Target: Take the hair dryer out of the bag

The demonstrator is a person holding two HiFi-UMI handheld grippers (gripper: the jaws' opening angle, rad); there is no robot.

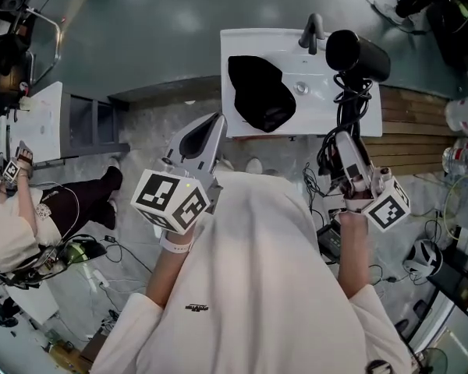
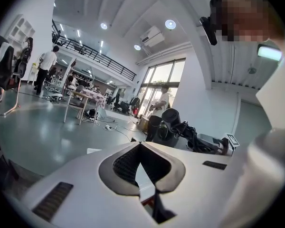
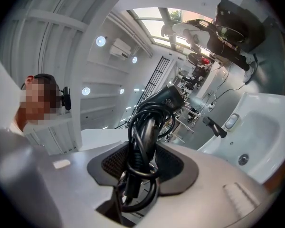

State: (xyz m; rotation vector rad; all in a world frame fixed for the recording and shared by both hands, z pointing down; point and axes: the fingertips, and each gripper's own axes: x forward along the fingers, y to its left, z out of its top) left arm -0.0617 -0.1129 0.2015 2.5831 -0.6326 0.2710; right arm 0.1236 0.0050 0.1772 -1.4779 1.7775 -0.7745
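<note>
The black hair dryer (image 1: 357,53) hangs in the air over the right end of the white sink (image 1: 312,92), its cord wound round the handle. My right gripper (image 1: 345,142) is shut on that handle and its cord bundle (image 3: 142,141), and the dryer's body (image 3: 165,100) rises past the jaws. A black bag (image 1: 259,93) lies slumped in the basin, left of the dryer. Near the sink's front left corner my left gripper (image 1: 207,135) is shut with nothing in it. In the left gripper view its jaws (image 2: 141,148) meet, with the dryer (image 2: 173,119) beyond them to the right.
A faucet (image 1: 312,31) stands at the sink's back edge. Wooden slats (image 1: 413,131) lie to the right of the sink, with cables and gear (image 1: 425,255) on the floor below them. A person (image 1: 31,224) sits at the left, next to a white table (image 1: 43,123).
</note>
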